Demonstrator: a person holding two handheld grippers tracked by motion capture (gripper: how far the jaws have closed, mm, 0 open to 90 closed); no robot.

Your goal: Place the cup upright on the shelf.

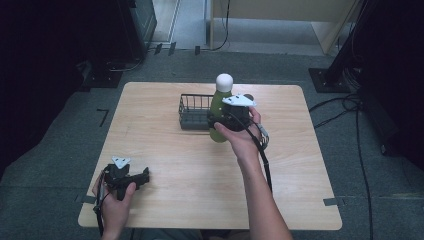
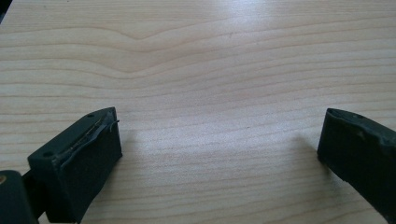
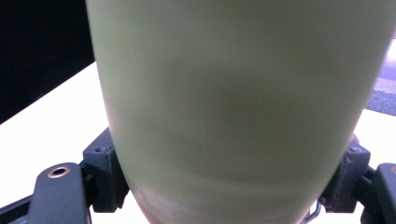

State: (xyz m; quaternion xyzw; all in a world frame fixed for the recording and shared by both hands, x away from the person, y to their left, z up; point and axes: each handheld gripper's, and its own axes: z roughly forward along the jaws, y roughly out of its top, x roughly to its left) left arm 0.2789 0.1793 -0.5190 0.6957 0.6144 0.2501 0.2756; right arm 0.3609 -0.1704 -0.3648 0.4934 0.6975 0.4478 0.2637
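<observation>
Counter (image 1: 165, 150) of pale wood was seen from above, standing on grey carpet. A green bottle (image 1: 218, 107) with a white rounded cap (image 1: 224, 82) was held upright near the counter's middle, slightly toward the far side, just to the right of a small black wire basket (image 1: 194, 112). Whether the bottle's base touched the counter could not be told from the high view. The bottle's body was gripped by the right claw (image 1: 227, 120), which was held in the person's right hand (image 1: 240, 132); a grey 3-cornered plate (image 1: 239, 100) was carried on top of it, and a cable (image 1: 262, 150) was trailed back along the forearm. In the right gripper view, the bottle (image 3: 238, 107) was pressed between the 2 black jaws, 1 on each side of its lower body, so the right claw (image 3: 231, 179) was clamped on it.

The left claw (image 1: 142, 176) was held low over the near left corner of the counter by the left hand (image 1: 117, 200), well apart from the bottle and the basket. In the left gripper view, the left claw (image 2: 219, 144) was seen with its 2 jaws spread wide apart, with bare wood grain of the counter (image 2: 210, 70) between them and nothing gripped.
</observation>
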